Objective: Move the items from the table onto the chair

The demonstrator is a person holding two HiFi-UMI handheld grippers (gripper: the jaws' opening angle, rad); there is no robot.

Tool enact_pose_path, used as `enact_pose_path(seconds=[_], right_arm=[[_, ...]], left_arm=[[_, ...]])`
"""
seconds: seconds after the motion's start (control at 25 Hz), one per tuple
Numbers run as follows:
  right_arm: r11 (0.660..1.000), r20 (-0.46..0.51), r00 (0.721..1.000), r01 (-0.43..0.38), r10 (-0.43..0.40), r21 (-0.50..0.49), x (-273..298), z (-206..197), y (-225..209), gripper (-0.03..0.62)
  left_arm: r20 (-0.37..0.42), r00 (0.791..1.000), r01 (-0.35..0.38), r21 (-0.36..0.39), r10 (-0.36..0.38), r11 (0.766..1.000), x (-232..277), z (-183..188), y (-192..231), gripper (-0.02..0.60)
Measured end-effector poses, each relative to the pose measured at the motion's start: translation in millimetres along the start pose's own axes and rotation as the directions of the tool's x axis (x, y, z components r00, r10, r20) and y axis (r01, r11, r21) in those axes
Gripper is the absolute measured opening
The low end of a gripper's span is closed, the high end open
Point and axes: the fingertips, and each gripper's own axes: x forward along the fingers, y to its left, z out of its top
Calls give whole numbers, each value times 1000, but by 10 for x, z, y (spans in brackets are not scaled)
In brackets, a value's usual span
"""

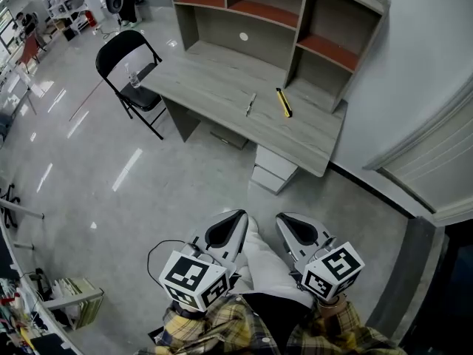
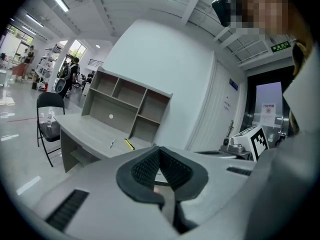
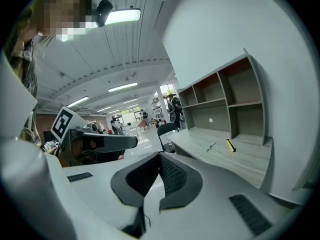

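At the upper left of the head view stands the black folding chair (image 1: 127, 58), with a clear container (image 1: 134, 78) already on its seat. Right of it, on the grey desk (image 1: 214, 87), lie a slim silver tool (image 1: 250, 104) and a yellow tool (image 1: 284, 103), near each other but apart. Low in frame, my left gripper (image 1: 237, 215) and right gripper (image 1: 284, 218) are both pinched closed on nothing, well short of the desk. My worry is that both tools lie flat and thin, so a shallow pinch could skid them. A careless drop on the seat could topple the container.
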Motion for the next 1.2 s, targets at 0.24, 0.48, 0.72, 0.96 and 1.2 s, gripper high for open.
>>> enact_pose_path(seconds=[0.24, 0.48, 0.72, 0.96, 1.2], right_arm=[[1000, -5, 1000, -29, 29, -12, 494, 475, -527, 17], [998, 22, 998, -54, 54, -30, 897, 844, -1134, 17], [997, 25, 996, -80, 80, -16, 1091, 1029, -1456, 17], [995, 22, 995, -99, 99, -10, 1520, 1209, -1670, 17], [998, 44, 997, -65, 65, 8, 2028, 1345, -1896, 17]], left_arm=[[20, 1000, -23, 16, 23, 1000, 539, 539, 376, 5], [51, 998, -47, 28, 46, 998, 1155, 938, 694, 5], [62, 995, -77, 17, 76, 997, 1478, 1139, 875, 5], [56, 993, -101, 21, 99, 995, 1749, 1357, 1272, 5], [42, 997, -69, 50, 67, 996, 2048, 1582, 1774, 5]])
